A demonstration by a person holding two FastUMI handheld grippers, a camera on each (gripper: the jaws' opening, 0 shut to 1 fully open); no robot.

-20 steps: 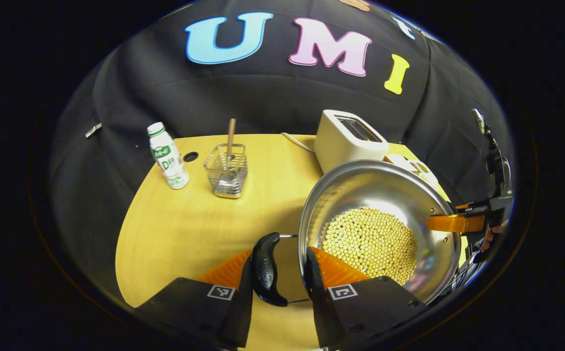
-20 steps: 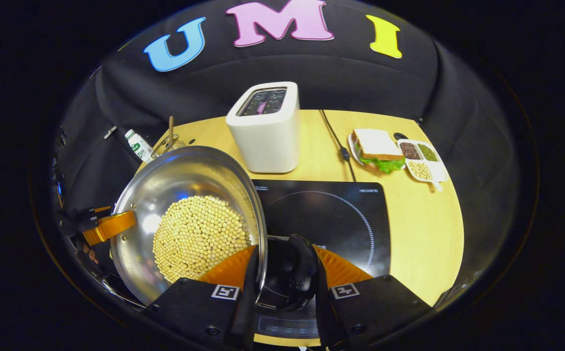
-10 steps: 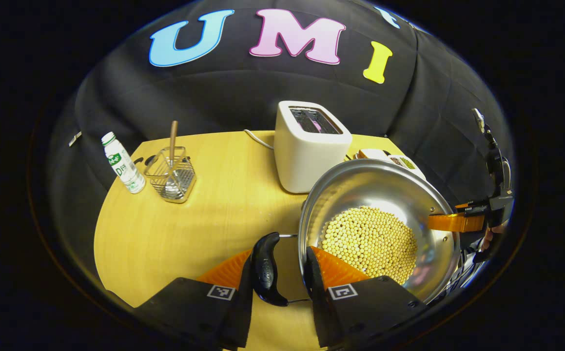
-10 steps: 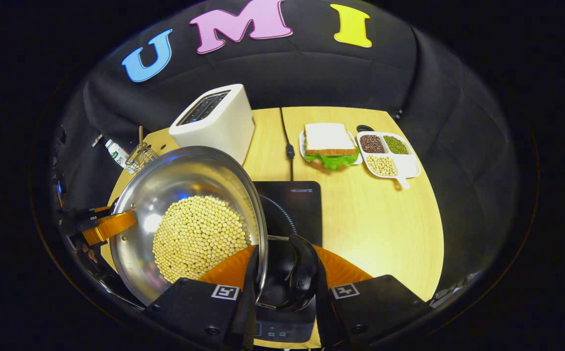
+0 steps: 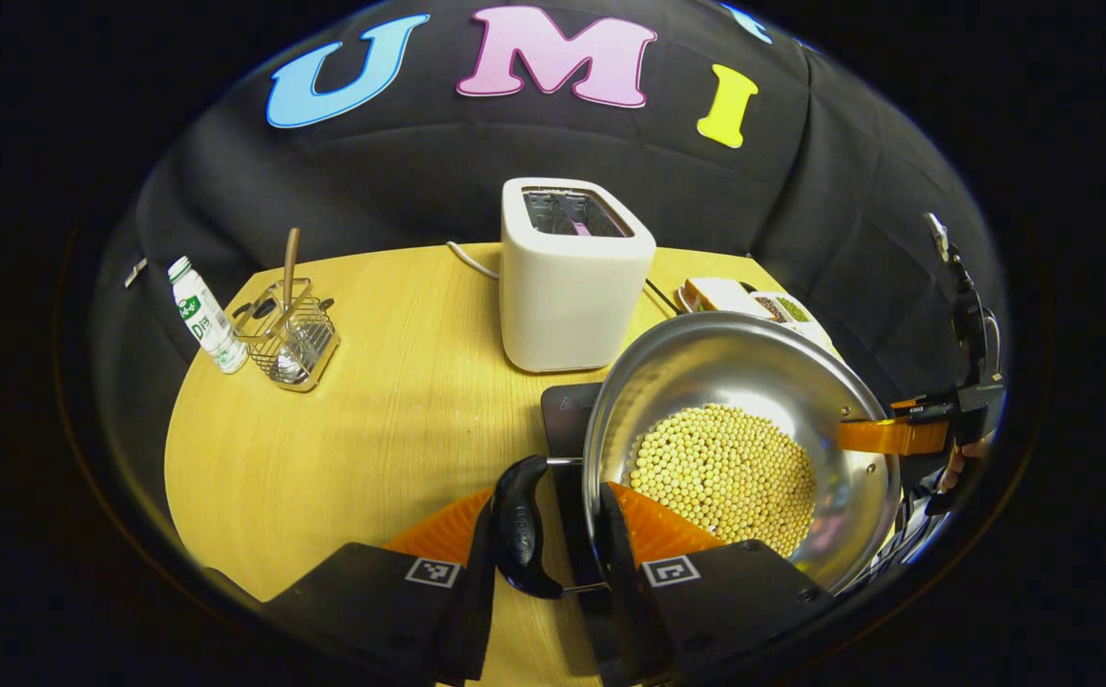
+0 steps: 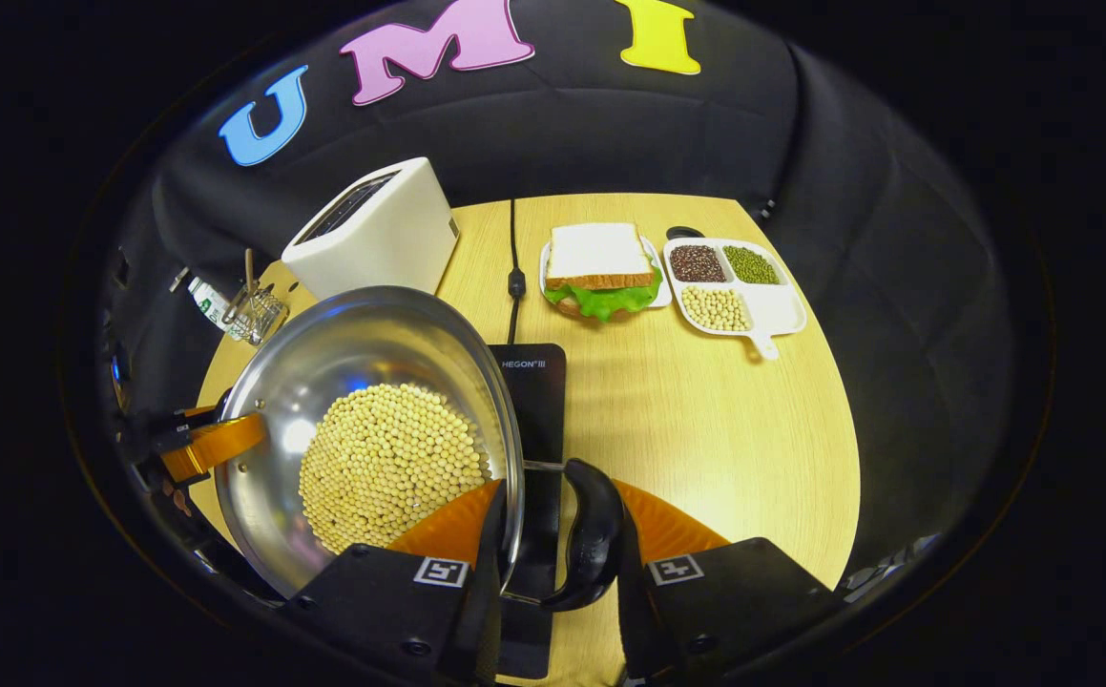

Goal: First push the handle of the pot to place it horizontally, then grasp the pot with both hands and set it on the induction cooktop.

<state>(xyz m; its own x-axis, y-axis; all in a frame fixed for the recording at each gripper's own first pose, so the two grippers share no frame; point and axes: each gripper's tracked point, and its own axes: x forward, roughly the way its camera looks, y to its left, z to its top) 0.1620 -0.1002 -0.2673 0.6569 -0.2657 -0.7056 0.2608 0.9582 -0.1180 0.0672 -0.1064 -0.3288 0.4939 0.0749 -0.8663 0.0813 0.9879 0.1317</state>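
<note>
A steel pot (image 5: 724, 372) full of soybeans (image 5: 724, 472) hangs above the table, held from both sides. In the left gripper view my left gripper (image 5: 548, 534) is shut on the pot's black side handle (image 5: 517, 525), one finger outside the grip and one over the rim. The right gripper view has my right gripper (image 6: 557, 539) shut the same way on the opposite black handle (image 6: 594, 530) of the pot (image 6: 362, 343). The black induction cooktop (image 6: 533, 401) lies under the pot, mostly hidden; its left edge (image 5: 562, 420) peeks out.
A white toaster (image 5: 572, 277) stands behind the cooktop, its cable (image 6: 514, 277) running back. A bottle (image 5: 199, 315) and a wire basket (image 5: 287, 329) sit at the far left of the wooden table (image 5: 343, 429). A sandwich plate (image 6: 600, 272) and a divided tray (image 6: 734, 291) sit at the far right.
Both grippers have carried the pot rightward across the table. It now hangs over the cooktop, which it largely covers. Both grips are unchanged.
</note>
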